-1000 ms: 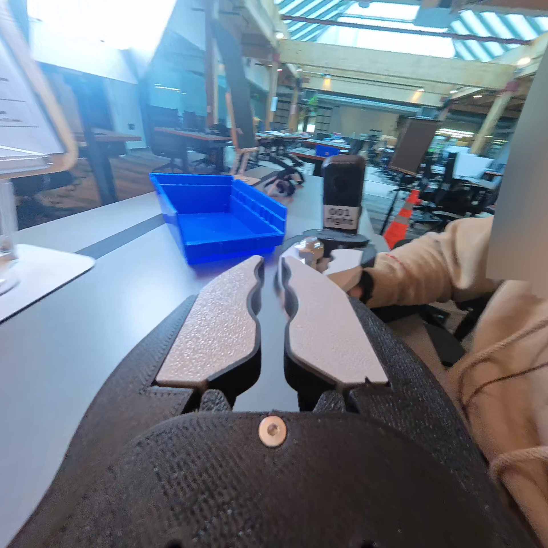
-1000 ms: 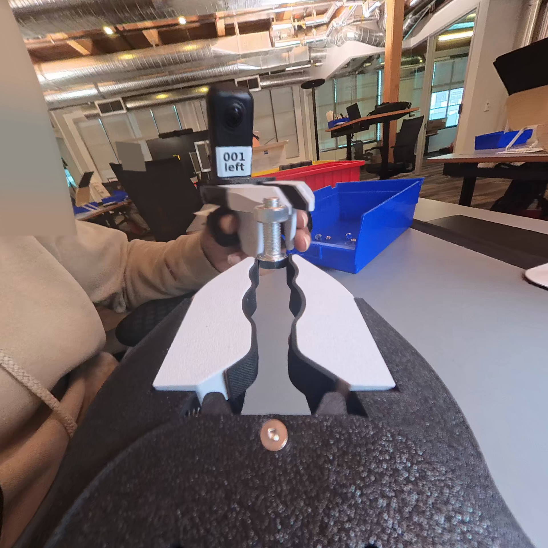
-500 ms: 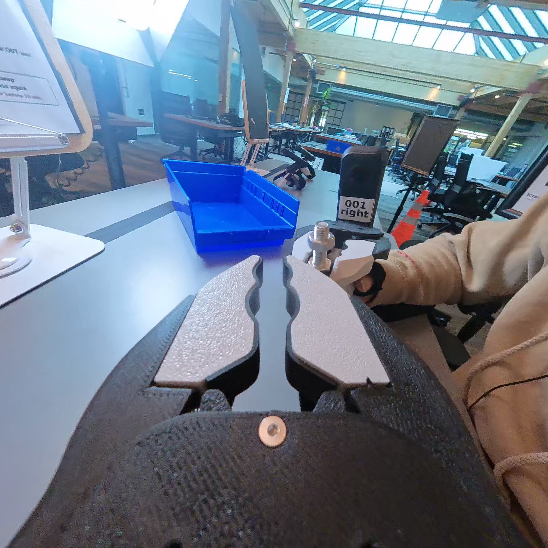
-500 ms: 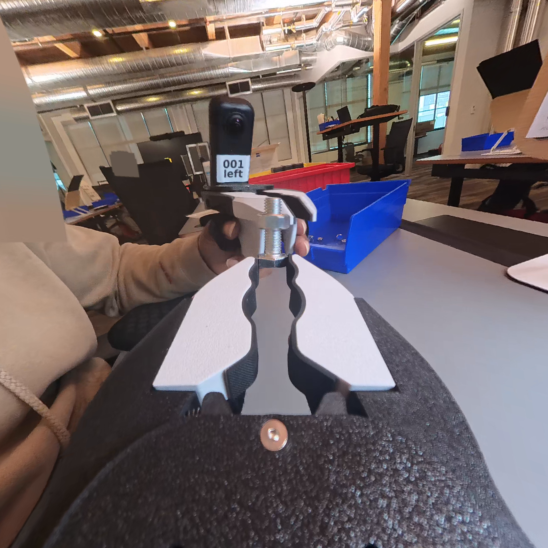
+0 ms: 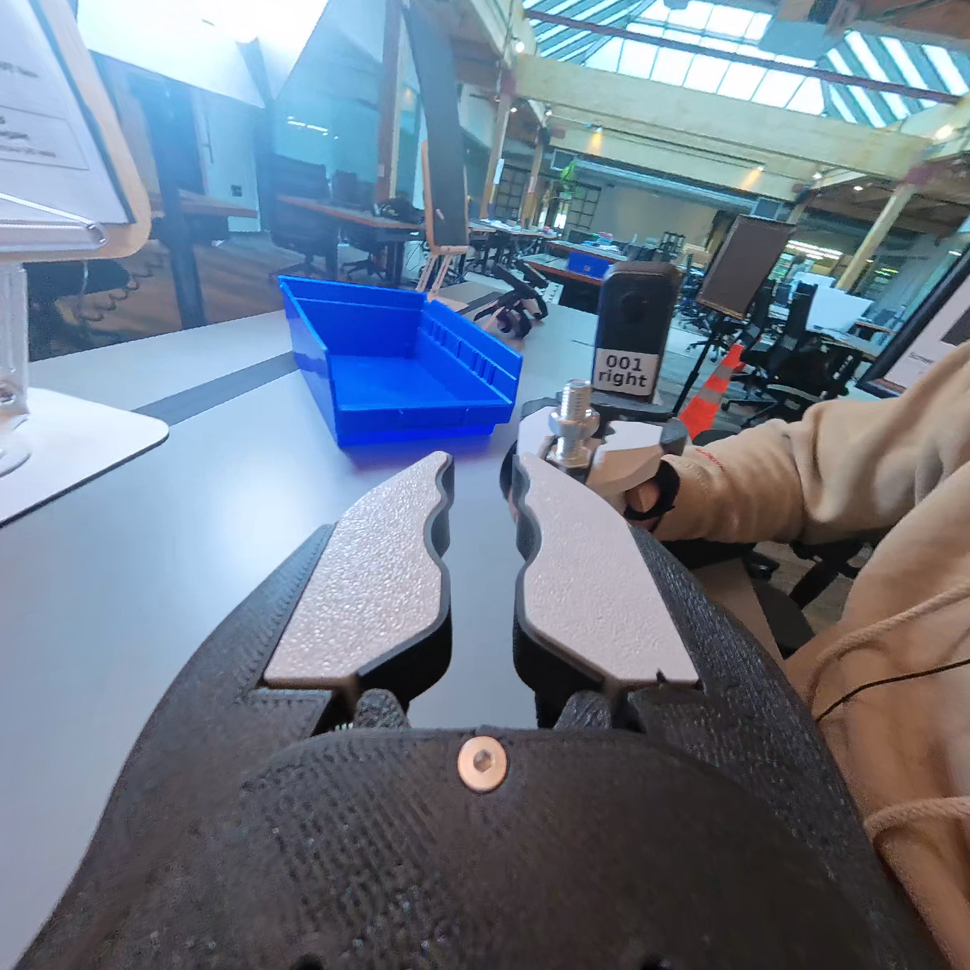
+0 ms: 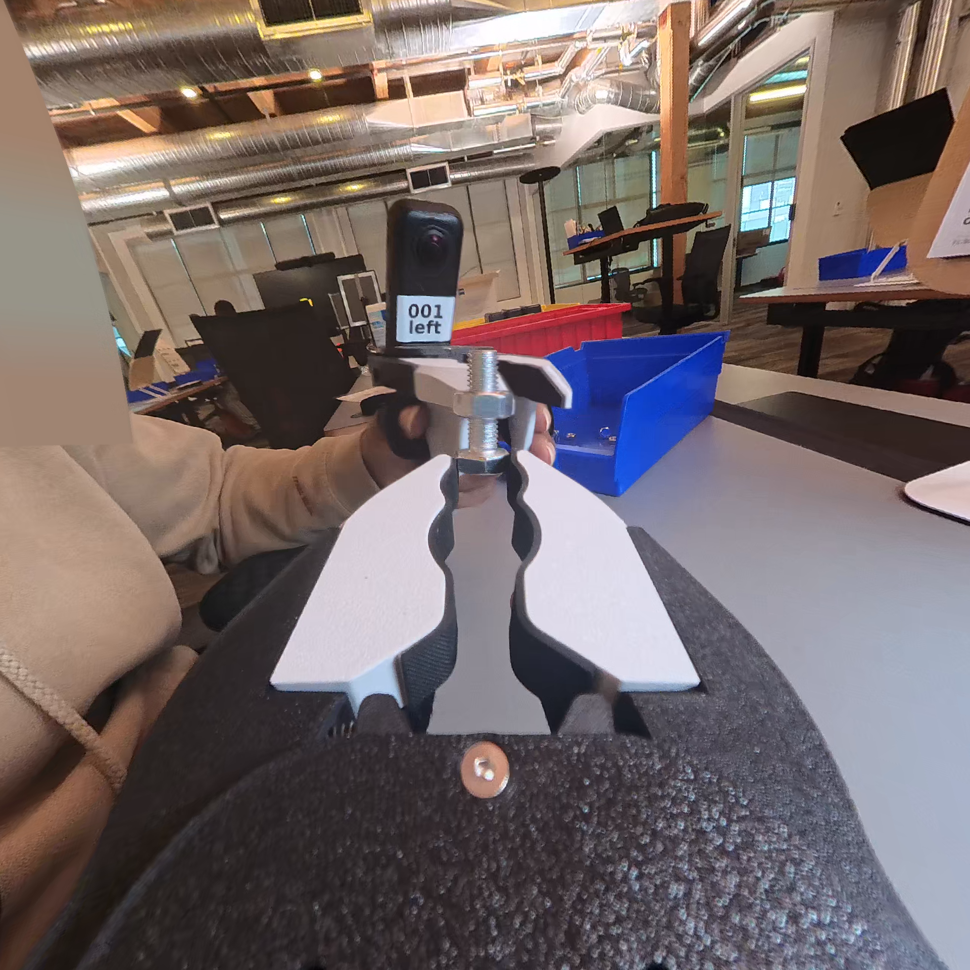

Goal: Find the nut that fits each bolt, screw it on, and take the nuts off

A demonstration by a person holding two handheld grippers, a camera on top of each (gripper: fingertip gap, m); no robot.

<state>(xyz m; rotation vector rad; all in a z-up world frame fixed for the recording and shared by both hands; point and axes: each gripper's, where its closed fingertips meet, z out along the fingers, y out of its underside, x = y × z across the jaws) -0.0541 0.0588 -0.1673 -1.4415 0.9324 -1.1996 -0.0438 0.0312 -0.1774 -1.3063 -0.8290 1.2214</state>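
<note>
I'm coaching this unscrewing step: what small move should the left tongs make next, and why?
Probably shift the open left tongs rightward until the silver hex nut sits between them. The nut is mid-thread on the upright silver bolt, whose head the right tongs grip, and lies beside the left tongs' tips.

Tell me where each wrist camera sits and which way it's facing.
Left wrist view: sits on the left gripper and looks along its open fingers across the gray table toward the blue bin. The person's right hand and beige sleeve show at right.
Right wrist view: sits on the right gripper, which is shut on the bolt head. It faces the person's left hand and the left gripper.
Shared: the bolt with its nut, the blue bin and the table. The two cameras roughly face each other.
</note>
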